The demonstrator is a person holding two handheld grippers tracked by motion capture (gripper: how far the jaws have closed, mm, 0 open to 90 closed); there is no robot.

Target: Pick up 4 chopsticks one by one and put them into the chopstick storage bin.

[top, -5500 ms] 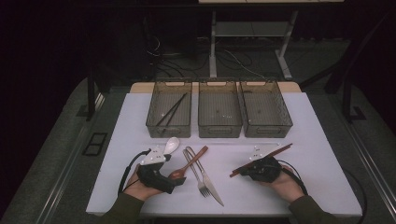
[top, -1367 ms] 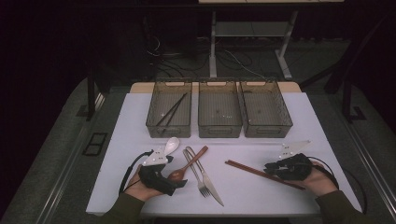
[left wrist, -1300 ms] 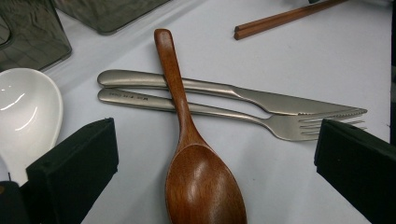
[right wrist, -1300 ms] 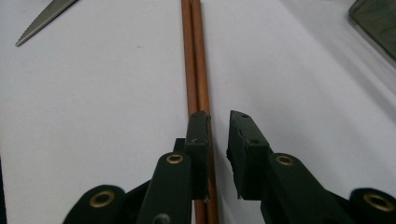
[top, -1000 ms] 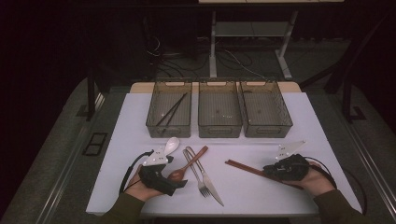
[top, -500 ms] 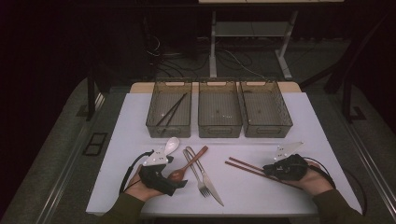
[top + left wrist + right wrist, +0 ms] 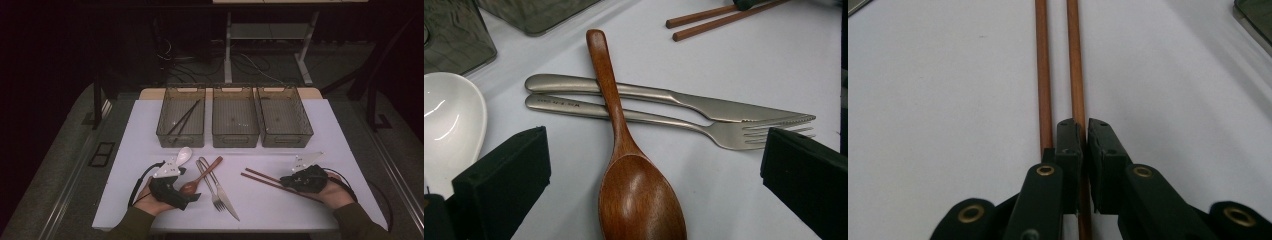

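Right gripper view: jaws hide the chopsticks' near ends.

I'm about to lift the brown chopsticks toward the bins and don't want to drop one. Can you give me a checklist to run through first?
1. Right tongs shut on a chopstick: ok; they have just closed further, pinching the right chopstick.
2. Both chopsticks gripped: not ok; the left chopstick lies outside the jaws.
3. Chopsticks side by side: ok, near parallel on the table.
4. Left bin already holds dark chopsticks: ok.
5. Left tongs out of the way: ok, open over the wooden spoon.
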